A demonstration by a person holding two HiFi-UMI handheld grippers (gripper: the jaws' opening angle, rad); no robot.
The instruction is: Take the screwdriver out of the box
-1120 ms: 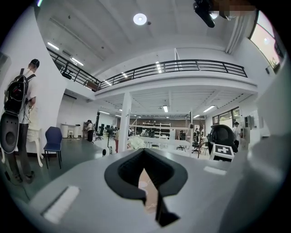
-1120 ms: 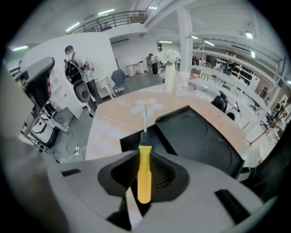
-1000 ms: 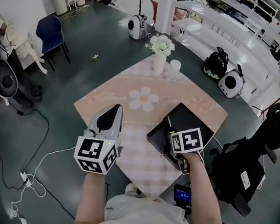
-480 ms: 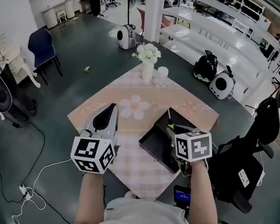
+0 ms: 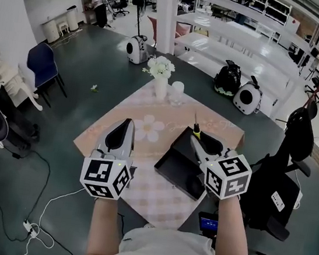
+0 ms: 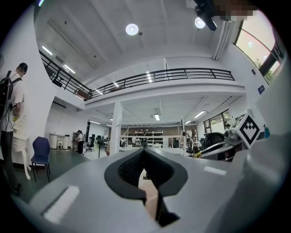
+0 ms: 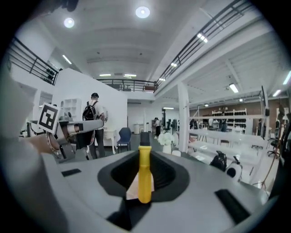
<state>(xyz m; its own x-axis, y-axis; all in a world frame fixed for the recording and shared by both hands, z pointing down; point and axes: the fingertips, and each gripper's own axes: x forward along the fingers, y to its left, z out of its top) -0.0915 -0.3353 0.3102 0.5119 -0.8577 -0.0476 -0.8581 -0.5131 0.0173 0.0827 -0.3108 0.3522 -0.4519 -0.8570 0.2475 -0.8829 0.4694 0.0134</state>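
Pink checked tablecloth covers part of a dark table in a large open hall. Left gripper, held over the cloth's near left part, has its jaws brought together with nothing between them. Black box lies to its right, below the right gripper. That gripper clamps the screwdriver, whose yellow handle projects forward past the fingertips.
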